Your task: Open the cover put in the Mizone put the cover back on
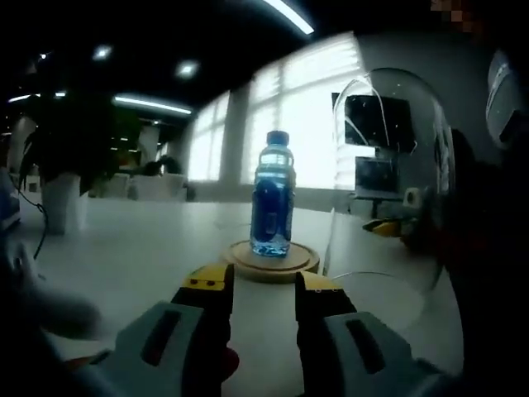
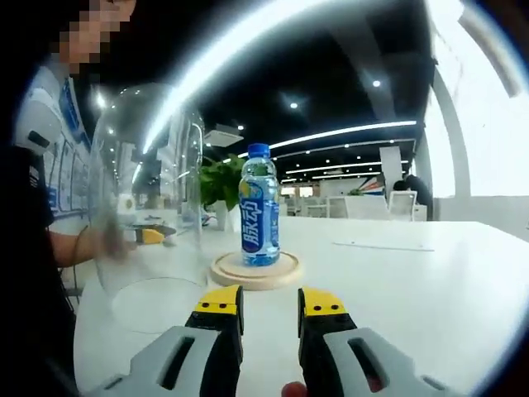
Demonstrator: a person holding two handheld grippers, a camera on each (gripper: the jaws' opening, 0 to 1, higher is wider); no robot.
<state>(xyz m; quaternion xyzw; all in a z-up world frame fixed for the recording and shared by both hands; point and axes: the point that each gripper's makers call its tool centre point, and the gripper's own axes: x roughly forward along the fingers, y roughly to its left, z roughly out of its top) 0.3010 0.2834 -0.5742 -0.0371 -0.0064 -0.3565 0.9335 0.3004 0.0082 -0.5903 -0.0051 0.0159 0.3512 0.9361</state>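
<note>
The Mizone bottle [image 2: 259,217] stands on the wooden base [image 2: 254,271], the glass cover [image 2: 149,207] rests aside on the table [image 2: 430,273], awaiting replacement; both hand-held grippers spread, empty.

Colours and patterns: bottle, base, dome, grippers

The bottle [image 2: 259,207] has a blue cap, clear body and a blue label with white characters and a yellow patch at its top left. The round base [image 2: 254,270] is pale tan wood. The dome [image 2: 147,198] is clear, colourless glass. The table [image 2: 430,281] is plain white. Both the left gripper [image 1: 264,285] and the right gripper [image 2: 270,303] have yellow tips, black jaws and grey bodies. The far plant [image 2: 221,184] is green.
</note>
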